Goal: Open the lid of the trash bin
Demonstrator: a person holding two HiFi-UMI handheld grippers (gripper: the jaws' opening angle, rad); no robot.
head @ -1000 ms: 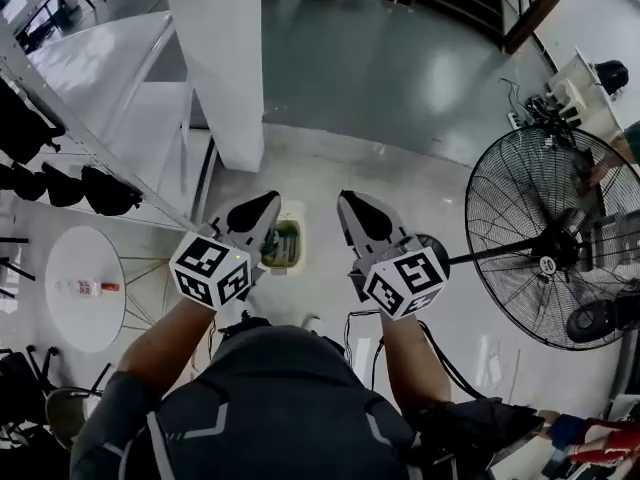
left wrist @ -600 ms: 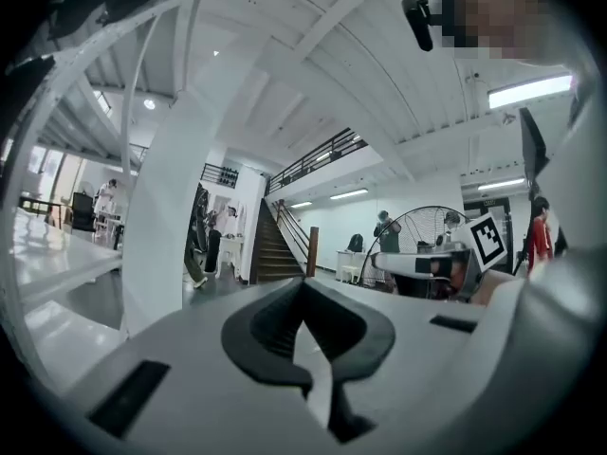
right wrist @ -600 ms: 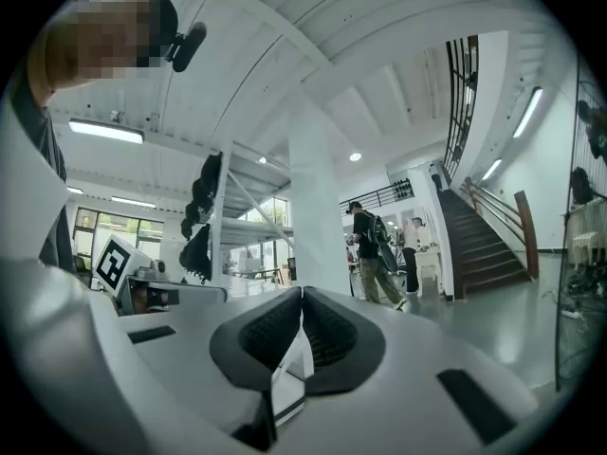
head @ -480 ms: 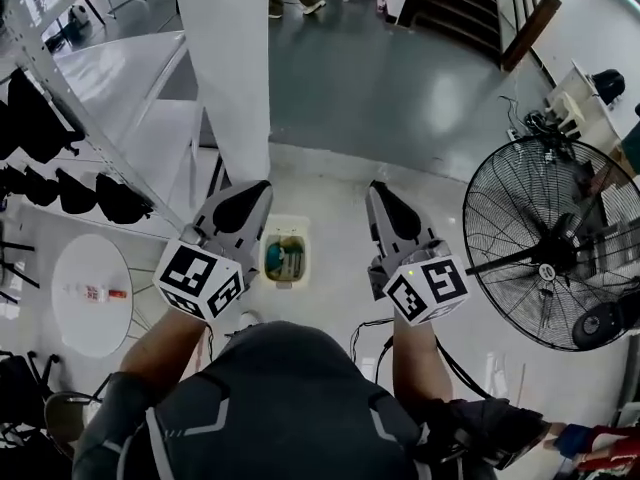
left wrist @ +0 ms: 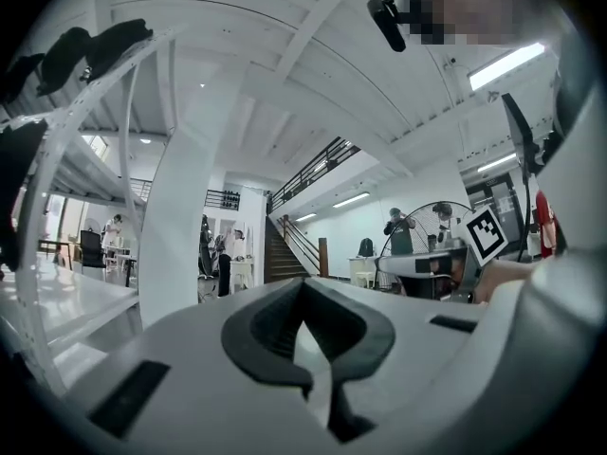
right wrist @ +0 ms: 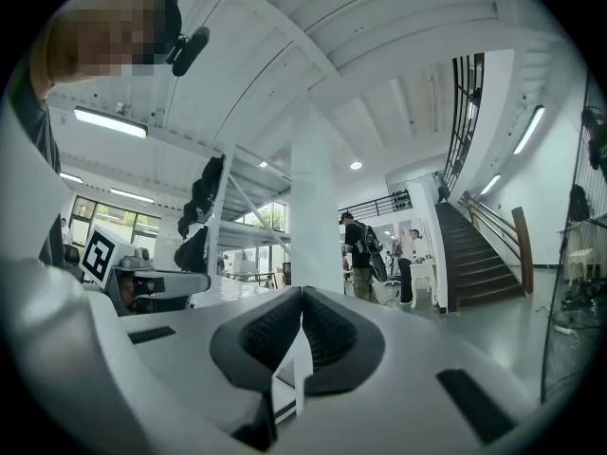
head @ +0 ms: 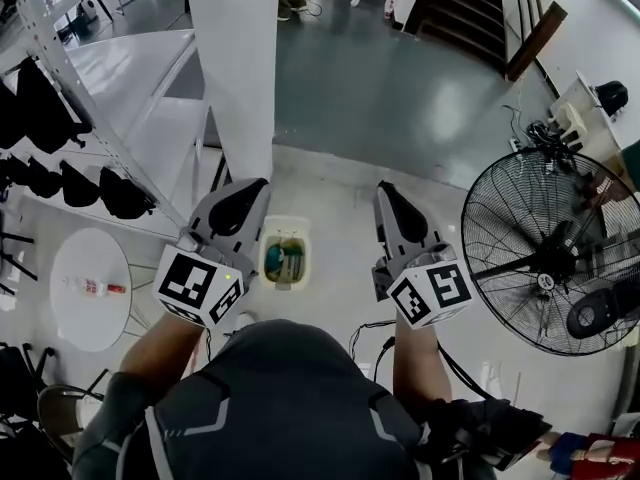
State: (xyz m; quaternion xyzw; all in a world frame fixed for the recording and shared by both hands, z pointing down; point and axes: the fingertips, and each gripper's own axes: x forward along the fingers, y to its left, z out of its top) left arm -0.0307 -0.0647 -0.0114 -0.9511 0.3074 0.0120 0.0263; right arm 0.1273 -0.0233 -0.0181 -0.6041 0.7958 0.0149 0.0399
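At chest height, you are holding the left gripper (head: 255,190) and the right gripper (head: 384,190) side by side, each with its jaws pressed together on nothing. Down between them, on the floor (head: 340,218), the white trash bin (head: 287,222) is sitting just ahead of your feet. Its contents are showing from above, so the lid is looking already raised or off; which, I cannot tell. If a flap is hanging behind the rim, you are likely needing to crouch, part one gripper's jaws and come in from the front edge, lifting gently so the light bin is not tipping. Beyond the bin, the white pillar (head: 235,58) is standing close on the left with white shelving (head: 130,68) beside it. The pedestal fan (head: 545,263) is standing well apart on your right, leaving open floor straight ahead.
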